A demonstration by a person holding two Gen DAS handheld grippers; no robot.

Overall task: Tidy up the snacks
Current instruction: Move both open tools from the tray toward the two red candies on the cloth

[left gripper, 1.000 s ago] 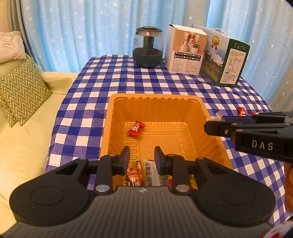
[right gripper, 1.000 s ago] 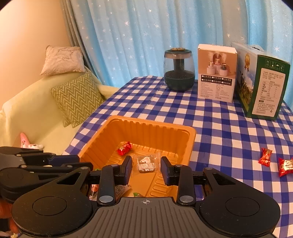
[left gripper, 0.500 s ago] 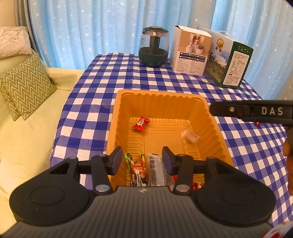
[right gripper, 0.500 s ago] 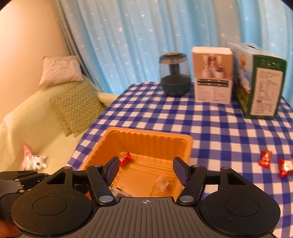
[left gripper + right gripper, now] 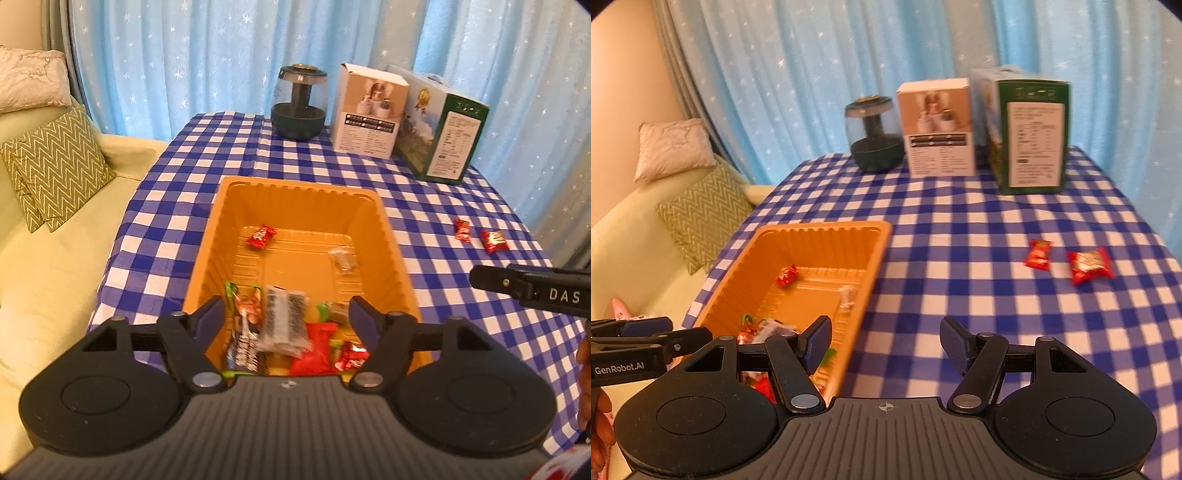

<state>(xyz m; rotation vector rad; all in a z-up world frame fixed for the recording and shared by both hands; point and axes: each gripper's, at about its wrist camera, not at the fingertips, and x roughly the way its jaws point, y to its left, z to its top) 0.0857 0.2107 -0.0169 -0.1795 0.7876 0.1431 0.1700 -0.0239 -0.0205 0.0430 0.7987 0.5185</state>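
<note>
An orange tray (image 5: pixel 393 236) (image 5: pixel 879 251) sits on the blue checked tablecloth. It holds a red candy (image 5: pixel 261 236) (image 5: pixel 786 275), a clear-wrapped candy (image 5: pixel 343 258) (image 5: pixel 846 297) and a pile of several snack packets (image 5: pixel 284 325) at its near end. Two red candies (image 5: pixel 462 229) (image 5: pixel 494 242) lie on the cloth to the right of the tray; they also show in the right wrist view (image 5: pixel 1038 254) (image 5: pixel 1089 265). My left gripper (image 5: pixel 287 317) is open and empty above the tray's near end. My right gripper (image 5: pixel 885 341) is open and empty over the cloth, right of the tray.
A dark green glass humidifier (image 5: pixel 299 103) (image 5: pixel 875 136), a white box (image 5: pixel 369 110) (image 5: pixel 936 129) and a green box (image 5: pixel 443 129) (image 5: pixel 1027 129) stand at the table's far edge before a blue curtain. A yellow-green sofa (image 5: pixel 55 258) with cushions lies to the left.
My right gripper opened, dropped the clear-wrapped candy into the tray, and swung right over the cloth. My left gripper opened wider and pulled back and up.
</note>
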